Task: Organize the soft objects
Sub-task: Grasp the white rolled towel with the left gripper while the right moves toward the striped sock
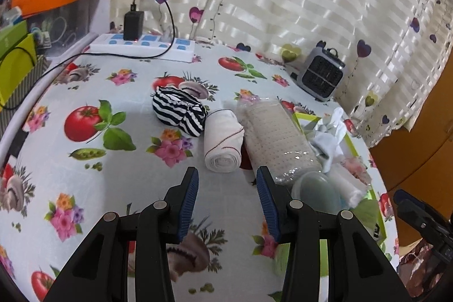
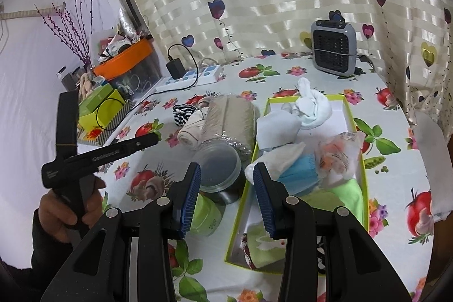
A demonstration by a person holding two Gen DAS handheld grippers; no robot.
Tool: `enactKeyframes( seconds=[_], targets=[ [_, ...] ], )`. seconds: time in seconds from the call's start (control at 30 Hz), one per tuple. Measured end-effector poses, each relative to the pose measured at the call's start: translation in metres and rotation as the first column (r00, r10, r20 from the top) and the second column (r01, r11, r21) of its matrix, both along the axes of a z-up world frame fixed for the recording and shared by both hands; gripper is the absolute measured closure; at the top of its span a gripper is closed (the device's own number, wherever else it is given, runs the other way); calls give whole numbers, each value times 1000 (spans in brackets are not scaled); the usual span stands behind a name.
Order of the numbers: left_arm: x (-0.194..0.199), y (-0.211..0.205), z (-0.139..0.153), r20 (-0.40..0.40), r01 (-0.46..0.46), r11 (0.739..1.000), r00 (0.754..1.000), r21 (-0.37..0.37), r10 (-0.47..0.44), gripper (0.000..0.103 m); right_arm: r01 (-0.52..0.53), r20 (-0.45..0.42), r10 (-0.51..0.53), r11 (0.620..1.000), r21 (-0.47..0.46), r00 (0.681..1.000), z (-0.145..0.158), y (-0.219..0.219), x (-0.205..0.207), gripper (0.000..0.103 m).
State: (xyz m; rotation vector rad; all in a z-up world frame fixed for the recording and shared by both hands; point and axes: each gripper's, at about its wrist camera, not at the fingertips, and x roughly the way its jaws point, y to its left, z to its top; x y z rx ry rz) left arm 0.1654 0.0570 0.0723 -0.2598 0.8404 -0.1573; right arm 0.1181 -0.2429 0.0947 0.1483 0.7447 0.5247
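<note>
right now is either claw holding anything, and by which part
Nothing is held. The left claw is open over the tablecloth, just short of the white bandage roll. The right claw is open too, above the box rim.

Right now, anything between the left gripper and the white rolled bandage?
Nothing visible. The left gripper is open and empty, with bare tablecloth up to the white rolled bandage. The plastic-wrapped beige roll lies right against the bandage's right side, so that finger has little room.
</note>
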Motion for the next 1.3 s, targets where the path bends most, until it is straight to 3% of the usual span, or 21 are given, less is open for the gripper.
enactKeyframes(
  seconds=[0.3,0.73,1.0,1.3],
  targets=[
    [44,-1,-15,-17,11,1000,1000,-14,-11,61,-29,8,29,999,-14,1000,1,13,15,63],
    [82,-13,-51,-106,37,999,994,-14,-38,61,-35,-3,35,999,-33,999,-4,19,30,63],
    [65,-6,-49,-74,30,1000,997,-1,-30,64,-68,22,69,996,-64,997,6,32,40,63],
    [27,27,-42,-41,-29,999,999,-46,27,64,-183,30,188,977,-113,982,19,73,72,63]
  ],
)
